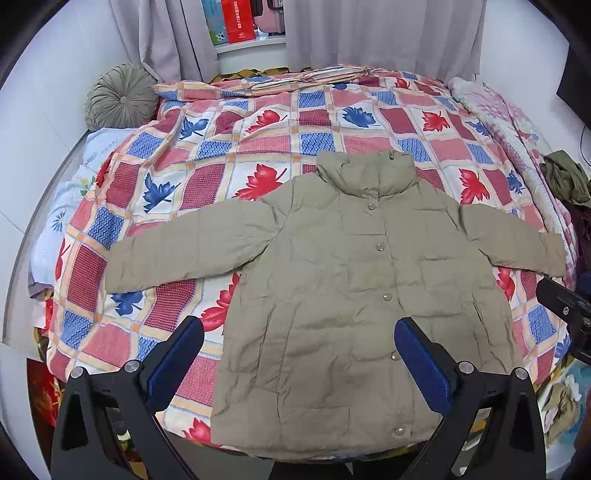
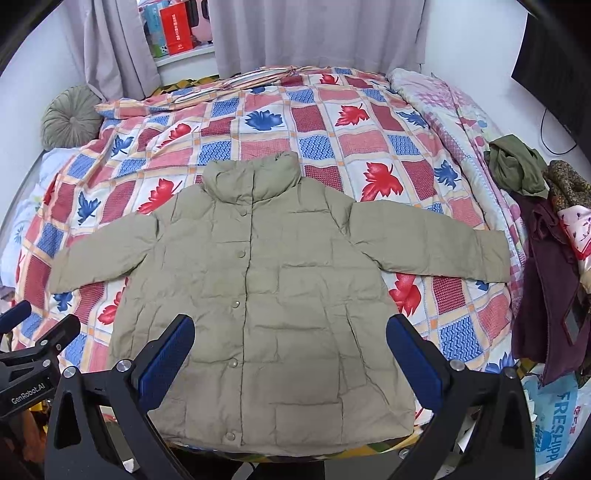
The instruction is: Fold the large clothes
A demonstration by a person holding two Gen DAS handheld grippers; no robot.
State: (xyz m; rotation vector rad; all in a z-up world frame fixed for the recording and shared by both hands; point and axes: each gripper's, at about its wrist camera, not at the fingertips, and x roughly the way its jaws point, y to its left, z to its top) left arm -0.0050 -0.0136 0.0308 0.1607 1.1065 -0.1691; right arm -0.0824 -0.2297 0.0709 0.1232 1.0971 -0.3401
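Observation:
An olive-green puffer jacket (image 1: 332,288) lies flat, front up and buttoned, on the bed, both sleeves spread out sideways and the collar pointing away; it also shows in the right wrist view (image 2: 266,288). My left gripper (image 1: 299,328) is open and empty, held above the jacket's lower left part near the hem. My right gripper (image 2: 290,326) is open and empty, held above the jacket's lower middle. The right gripper's body (image 1: 565,306) shows at the right edge of the left wrist view, and the left gripper's body (image 2: 33,350) at the left edge of the right wrist view.
A leaf-patterned checked quilt (image 1: 258,147) covers the bed. A round green cushion (image 1: 118,96) sits at the far left corner. A pile of other clothes (image 2: 546,240) lies along the bed's right side. Grey curtains (image 2: 314,33) hang behind. A plastic bag (image 2: 554,417) lies at lower right.

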